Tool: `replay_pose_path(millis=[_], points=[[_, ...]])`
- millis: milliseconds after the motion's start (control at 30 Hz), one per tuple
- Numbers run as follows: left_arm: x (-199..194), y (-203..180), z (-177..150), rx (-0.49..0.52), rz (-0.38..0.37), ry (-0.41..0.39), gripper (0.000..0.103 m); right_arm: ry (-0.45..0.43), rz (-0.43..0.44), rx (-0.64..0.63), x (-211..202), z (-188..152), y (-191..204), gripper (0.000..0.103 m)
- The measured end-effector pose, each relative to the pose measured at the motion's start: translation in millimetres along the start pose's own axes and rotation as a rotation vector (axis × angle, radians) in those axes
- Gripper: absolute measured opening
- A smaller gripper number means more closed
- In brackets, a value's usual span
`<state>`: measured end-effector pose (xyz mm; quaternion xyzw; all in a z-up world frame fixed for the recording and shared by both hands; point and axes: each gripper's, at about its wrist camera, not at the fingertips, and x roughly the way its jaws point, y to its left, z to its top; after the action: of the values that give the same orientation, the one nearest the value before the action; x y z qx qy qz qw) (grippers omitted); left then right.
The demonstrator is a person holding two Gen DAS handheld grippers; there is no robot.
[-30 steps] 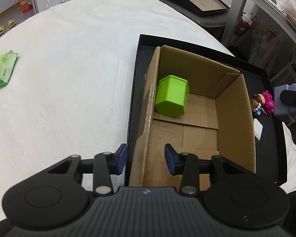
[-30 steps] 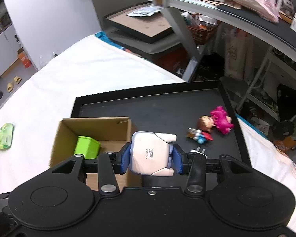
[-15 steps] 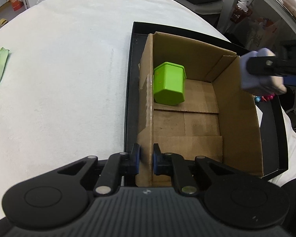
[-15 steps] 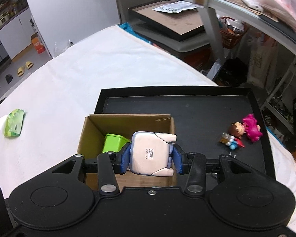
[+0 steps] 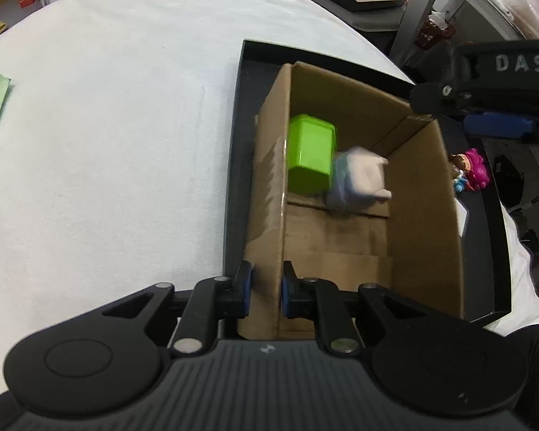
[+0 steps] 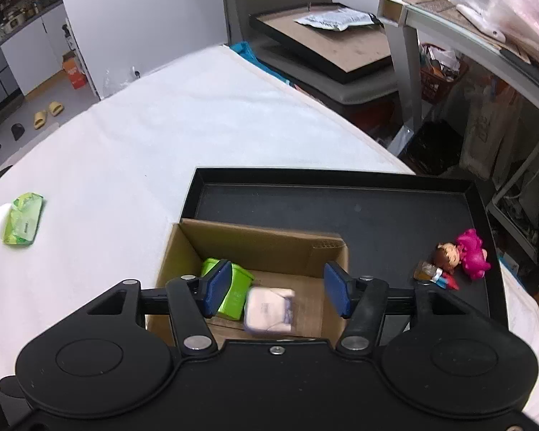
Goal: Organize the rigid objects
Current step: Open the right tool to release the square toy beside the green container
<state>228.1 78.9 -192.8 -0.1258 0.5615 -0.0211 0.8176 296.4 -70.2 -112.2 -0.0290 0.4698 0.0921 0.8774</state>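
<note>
The left hand-held gripper (image 5: pixel 264 289) is clamped on the near-left wall of the box (image 5: pixel 424 215). The right hand-held gripper (image 6: pixel 276 289) hangs wide open and empty over it, the blurred white toy (image 6: pixel 269 309) below beside the green tub (image 6: pixel 233 292). The figurines (image 6: pixel 456 256) on the tray (image 6: pixel 341 212) lie at two o'clock, nearer the right one.

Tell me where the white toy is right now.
In both wrist views the white toy is inside the cardboard box, beside the green container, blurred, below the open right gripper.
</note>
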Motion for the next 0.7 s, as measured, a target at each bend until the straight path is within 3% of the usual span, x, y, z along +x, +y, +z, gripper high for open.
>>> replay_pose_path(millis=[700], points=[[-13.2, -2.0, -7.3, 0.003, 0.022, -0.047, 0.014, -0.014, -0.041, 0.119, -14.6, -28.1, -64.6, 0.063]])
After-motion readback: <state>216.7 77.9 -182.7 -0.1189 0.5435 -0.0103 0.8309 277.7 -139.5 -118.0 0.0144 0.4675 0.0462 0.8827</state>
